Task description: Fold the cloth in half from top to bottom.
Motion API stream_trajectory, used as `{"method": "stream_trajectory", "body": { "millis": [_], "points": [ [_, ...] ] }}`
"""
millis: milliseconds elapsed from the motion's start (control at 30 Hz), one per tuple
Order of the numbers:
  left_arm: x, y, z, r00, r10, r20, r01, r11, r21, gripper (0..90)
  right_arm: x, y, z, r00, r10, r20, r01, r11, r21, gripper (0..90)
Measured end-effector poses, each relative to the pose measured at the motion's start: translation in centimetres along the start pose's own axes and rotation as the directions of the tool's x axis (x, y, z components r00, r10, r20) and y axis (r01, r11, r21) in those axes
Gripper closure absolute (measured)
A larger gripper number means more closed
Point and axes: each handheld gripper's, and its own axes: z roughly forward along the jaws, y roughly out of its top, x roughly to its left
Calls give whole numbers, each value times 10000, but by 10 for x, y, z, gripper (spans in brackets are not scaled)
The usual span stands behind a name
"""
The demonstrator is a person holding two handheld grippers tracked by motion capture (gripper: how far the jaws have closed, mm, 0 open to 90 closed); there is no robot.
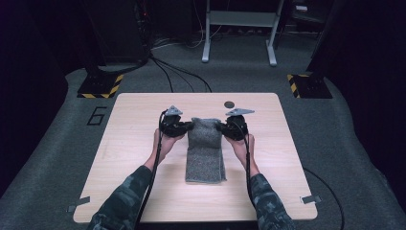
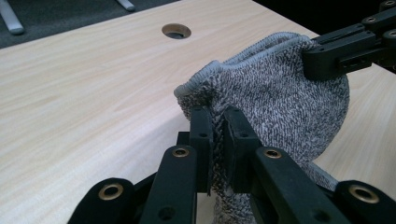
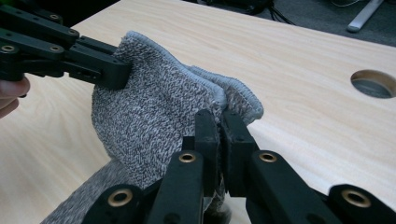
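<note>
I have the grey knitted cloth [image 1: 206,148] lying lengthwise in the middle of the worktop [image 1: 139,120], and I judge the fold to be about half done; the near part lies flat as a narrow strip, while the far end is lifted off the wood and bulges up between my two tools; the left gripper [image 1: 187,125] has its jaws clenched on the left corner of that raised hemmed edge, with the fabric pinched between the pads in the left gripper view [image 2: 218,140]; the right gripper [image 1: 221,126] is likewise clamped on the right corner, the knit squeezed between its jaws in the right gripper view [image 3: 219,140]; what is left, as I read it, is to carry this lifted end over towards me, lay it on the flat part, and let go; I can't tell how many layers the strip already has. Counting: one cloth, two grippers, two hands, one worktop with one round hole [image 1: 229,104] near its far edge, and two strips of tape at the near corners.
</note>
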Motion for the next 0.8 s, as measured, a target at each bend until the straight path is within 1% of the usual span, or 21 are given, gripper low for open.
{"method": "stream_trajectory", "body": {
  "millis": [100,167,267,300,333,400,467,500,533,600,633,667,700,767,800],
  "points": [
    [-5,-4,-2,9999,1,104,-1,10000,-10,829,1,-6,-5,10000,-10,-85,10,10000,-64,868],
    [-10,-7,-5,9999,30,129,-29,10000,-61,825,2,-9,-9,9998,100,-180,-103,9999,-135,868],
    [-16,-13,-9,9998,138,133,-137,9999,-45,822,5,-13,-13,9998,4,-220,-7,10000,-98,866],
    [-18,-15,-10,9997,137,188,-138,9999,66,822,6,-15,-14,9997,-126,-212,124,9999,-69,866],
    [-20,-17,-10,9997,137,178,-137,9999,26,821,9,-18,-16,9997,-150,-203,150,9999,-31,866],
    [-24,-22,-11,9994,261,234,-265,9995,170,818,11,-21,-18,9996,-157,-244,157,9999,-7,865],
    [-26,-26,-13,9993,175,330,-180,9997,151,813,13,-25,-22,9994,-197,-275,196,9998,-28,864],
    [-27,-28,-14,9990,227,384,-234,9995,189,812,14,-27,-23,9995,-138,-284,138,9999,17,864],
    [-28,-29,-15,9993,197,329,-203,9997,163,812,16,-29,-24,9993,-228,-310,230,9997,56,863],
    [-27,-32,-15,9992,113,376,-118,9998,140,811,19,-33,-26,9988,-340,-340,343,9994,66,862],
    [-27,-34,-15,9992,63,384,-69,9998,159,811,22,-35,-27,9990,-306,-339,311,9994,130,862],
    [-26,-35,-16,9990,155,414,-163,9997,206,811,23,-37,-27,9987,-359,-361,364,9993,108,862],
    [-27,-37,-17,9988,-6,484,-2,9999,167,811,24,-40,-27,9986,-360,-378,366,9992,143,860],
    [-28,-39,-18,9987,25,513,-31,9999,123,811,25,-44,-29,9986,-314,-421,320,9994,156,859],
    [-30,-41,-19,9985,-50,536,45,9999,94,811,26,-46,-30,9985,-327,-438,335,9993,173,859]
  ]
}}
